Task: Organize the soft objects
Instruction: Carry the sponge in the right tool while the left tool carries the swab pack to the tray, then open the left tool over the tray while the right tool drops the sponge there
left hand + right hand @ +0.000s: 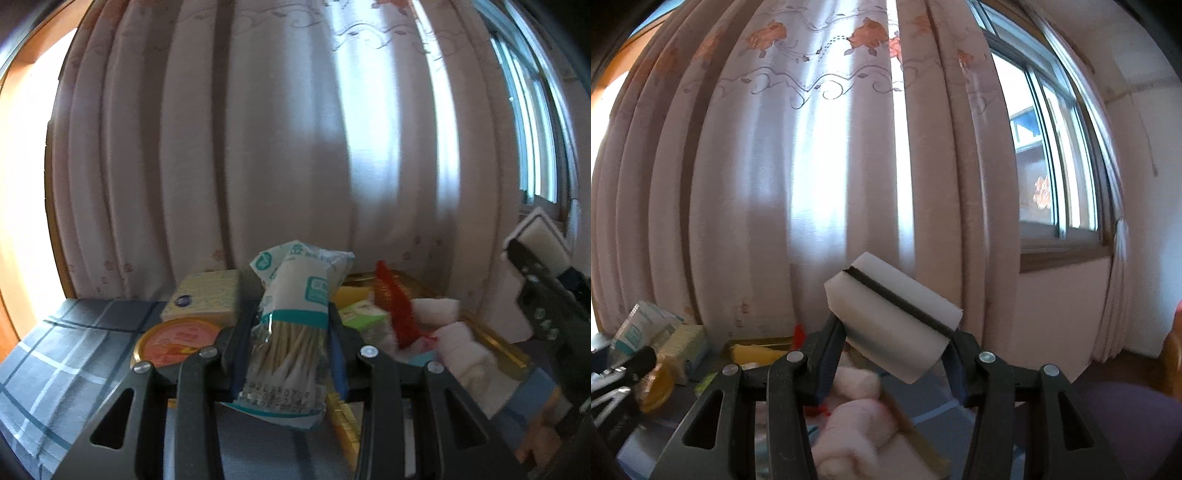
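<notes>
At lower centre of both views, your left gripper (290,328) clenched a clear bag of wooden cotton swabs (291,332), your right gripper (892,343) a white foam sponge with black stripe (892,317); gentle pressure suited both.

Left gripper (291,332) — raised, level, jaws clamped on a cotton swab packet (291,325) held upright between them. Right gripper (892,350) — raised, jaws clamped on a white sponge block (894,317), tilted, its far end projecting beyond the fingertips.
</notes>
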Demonstrator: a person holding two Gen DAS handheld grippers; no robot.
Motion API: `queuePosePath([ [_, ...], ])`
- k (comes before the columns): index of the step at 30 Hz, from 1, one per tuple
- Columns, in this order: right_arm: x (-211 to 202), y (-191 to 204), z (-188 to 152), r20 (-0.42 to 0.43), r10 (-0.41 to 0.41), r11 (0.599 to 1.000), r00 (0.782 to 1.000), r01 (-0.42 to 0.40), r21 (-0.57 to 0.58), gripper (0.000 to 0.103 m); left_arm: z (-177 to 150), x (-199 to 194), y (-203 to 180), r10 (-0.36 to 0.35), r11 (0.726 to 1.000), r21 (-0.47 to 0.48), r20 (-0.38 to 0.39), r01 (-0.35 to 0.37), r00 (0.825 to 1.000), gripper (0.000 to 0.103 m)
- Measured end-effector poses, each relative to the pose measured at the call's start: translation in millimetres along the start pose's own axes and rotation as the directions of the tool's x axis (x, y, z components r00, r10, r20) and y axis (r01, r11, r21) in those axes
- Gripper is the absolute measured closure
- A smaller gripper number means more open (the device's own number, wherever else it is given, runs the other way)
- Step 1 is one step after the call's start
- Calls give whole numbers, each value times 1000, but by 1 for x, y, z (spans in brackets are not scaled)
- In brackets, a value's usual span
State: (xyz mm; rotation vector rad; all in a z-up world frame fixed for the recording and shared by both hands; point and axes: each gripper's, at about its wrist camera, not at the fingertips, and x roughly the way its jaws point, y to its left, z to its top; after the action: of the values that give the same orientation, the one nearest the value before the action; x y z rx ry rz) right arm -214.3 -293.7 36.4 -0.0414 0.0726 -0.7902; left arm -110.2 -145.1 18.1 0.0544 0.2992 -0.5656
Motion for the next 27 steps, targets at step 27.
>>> queuePosePath([
  [27, 131, 49, 21, -434, 124, 940, 893, -246, -237, 51, -4, 54, -60, -121, 992, -64, -285, 107, 951, 68],
])
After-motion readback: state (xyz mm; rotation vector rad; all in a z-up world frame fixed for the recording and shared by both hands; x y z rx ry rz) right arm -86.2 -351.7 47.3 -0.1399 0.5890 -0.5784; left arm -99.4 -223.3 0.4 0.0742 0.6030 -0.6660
